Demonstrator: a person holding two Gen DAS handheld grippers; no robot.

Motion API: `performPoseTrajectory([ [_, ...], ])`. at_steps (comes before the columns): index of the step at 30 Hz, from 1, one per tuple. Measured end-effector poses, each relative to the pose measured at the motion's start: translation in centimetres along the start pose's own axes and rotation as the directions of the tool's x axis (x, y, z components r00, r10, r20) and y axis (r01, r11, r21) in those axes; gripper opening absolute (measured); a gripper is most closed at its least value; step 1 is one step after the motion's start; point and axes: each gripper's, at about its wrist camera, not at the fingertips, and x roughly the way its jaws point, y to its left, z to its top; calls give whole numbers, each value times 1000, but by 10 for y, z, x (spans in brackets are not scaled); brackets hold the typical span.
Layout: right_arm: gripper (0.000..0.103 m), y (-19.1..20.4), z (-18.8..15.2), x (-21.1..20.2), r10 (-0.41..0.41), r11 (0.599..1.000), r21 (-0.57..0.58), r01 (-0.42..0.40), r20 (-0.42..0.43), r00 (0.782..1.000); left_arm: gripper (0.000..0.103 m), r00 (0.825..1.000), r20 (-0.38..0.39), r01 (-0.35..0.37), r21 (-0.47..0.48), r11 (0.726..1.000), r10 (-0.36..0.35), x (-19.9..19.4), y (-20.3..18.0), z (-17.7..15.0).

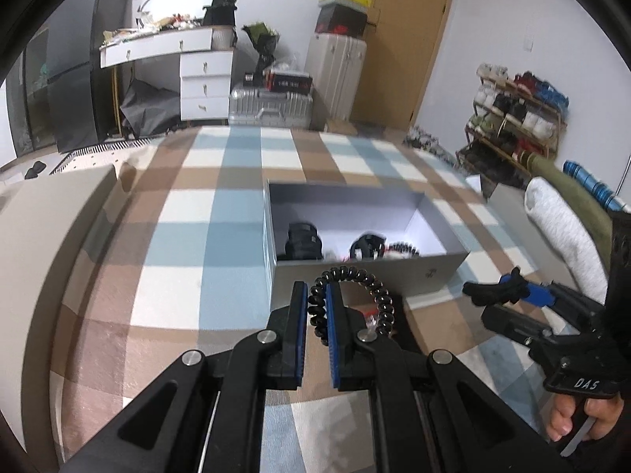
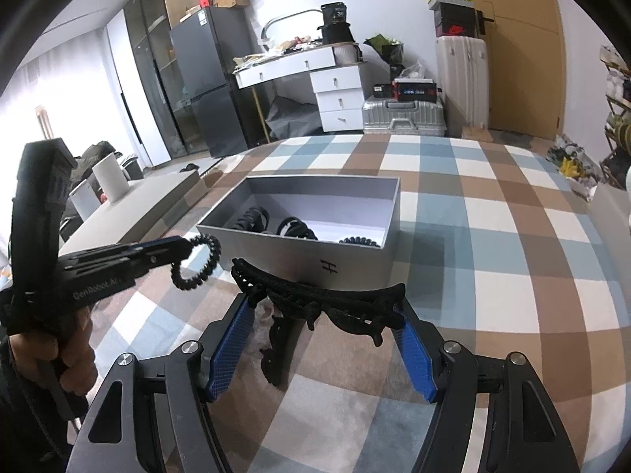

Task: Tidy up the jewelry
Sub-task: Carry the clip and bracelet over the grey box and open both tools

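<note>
Black coiled beads form the bracelet (image 1: pixel 355 299) pinched between the nearly closed blue-padded fingers of the left gripper (image 1: pixel 316 307), held above the checked cloth (image 1: pixel 197 213) just in front of the grey box (image 1: pixel 366 276). The right gripper (image 2: pixel 323 315) has its fingers spread wide, gripping the ends of a black ornate jewelry stand (image 2: pixel 315 299) that spans them. Inside the box lie more dark bracelets (image 2: pixel 294 228).
</note>
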Motion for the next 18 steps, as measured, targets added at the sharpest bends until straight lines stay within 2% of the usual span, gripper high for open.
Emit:
performPoseTrajectory([
  [10, 70, 1, 12, -8, 18, 1000, 7, -18, 29, 999, 5, 998, 68, 3, 7, 1000, -3, -4, -1, 11],
  [18, 70, -1, 26, -3, 0, 1000, -3, 0, 37, 999, 5, 997, 78, -4, 14, 1000, 3, 3, -2, 18],
])
